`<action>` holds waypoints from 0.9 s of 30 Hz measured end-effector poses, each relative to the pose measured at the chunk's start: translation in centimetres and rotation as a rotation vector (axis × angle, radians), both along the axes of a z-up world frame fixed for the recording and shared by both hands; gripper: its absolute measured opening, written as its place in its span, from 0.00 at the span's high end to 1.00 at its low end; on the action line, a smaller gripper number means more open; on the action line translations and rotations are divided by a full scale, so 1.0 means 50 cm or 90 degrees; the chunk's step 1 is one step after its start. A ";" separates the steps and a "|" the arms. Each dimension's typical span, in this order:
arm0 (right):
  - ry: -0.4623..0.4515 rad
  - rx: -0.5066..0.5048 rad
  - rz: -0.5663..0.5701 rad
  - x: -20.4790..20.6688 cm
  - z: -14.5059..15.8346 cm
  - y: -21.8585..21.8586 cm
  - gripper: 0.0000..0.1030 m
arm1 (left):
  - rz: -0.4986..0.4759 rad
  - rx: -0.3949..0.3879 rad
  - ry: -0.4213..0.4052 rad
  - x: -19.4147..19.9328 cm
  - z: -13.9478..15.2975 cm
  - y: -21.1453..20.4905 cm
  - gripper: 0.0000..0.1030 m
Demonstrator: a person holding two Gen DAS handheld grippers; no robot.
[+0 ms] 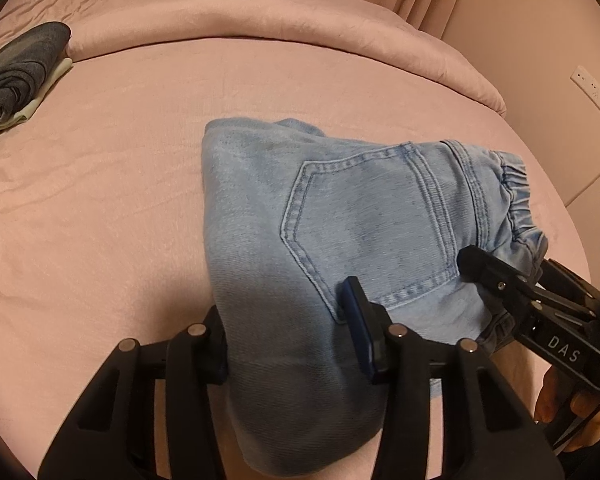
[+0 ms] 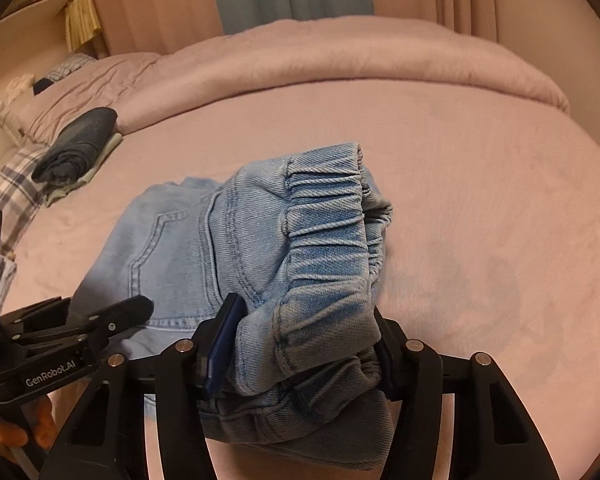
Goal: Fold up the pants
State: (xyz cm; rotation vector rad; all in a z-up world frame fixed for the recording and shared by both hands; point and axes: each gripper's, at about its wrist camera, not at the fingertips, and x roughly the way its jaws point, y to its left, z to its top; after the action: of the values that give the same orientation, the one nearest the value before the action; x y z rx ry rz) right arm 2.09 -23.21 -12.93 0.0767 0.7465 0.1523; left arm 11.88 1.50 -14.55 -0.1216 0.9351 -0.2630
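Observation:
Light blue jeans [image 1: 340,208] lie folded into a compact bundle on the pink bed sheet [image 1: 100,200], back pocket facing up. My left gripper [image 1: 286,320] clamps the near folded edge of the bundle, with denim filling the gap between its pads. In the right wrist view the elastic waistband end of the jeans [image 2: 324,240] bulges up between the fingers of my right gripper [image 2: 304,332], which is shut on it. The right gripper [image 1: 512,268] shows at the waistband in the left wrist view. The left gripper [image 2: 104,304] shows at the pocket side in the right wrist view.
A stack of folded dark clothes [image 1: 20,76] sits at the far left of the bed. A rolled pink duvet [image 1: 260,20] lines the far side, with curtains behind. A plaid pillow [image 2: 16,188] lies far left. A person's hand [image 1: 560,408] holds the right gripper's handle.

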 end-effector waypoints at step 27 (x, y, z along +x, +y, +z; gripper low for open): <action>-0.144 0.008 0.094 -0.039 0.069 0.092 0.59 | 0.044 0.007 -0.096 -0.079 0.068 0.056 0.66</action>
State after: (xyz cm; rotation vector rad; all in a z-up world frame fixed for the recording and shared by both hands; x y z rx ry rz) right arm 0.12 -18.61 -9.50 0.0156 0.5247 0.3014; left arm 7.95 4.28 -11.16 -0.1230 0.7813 -0.2000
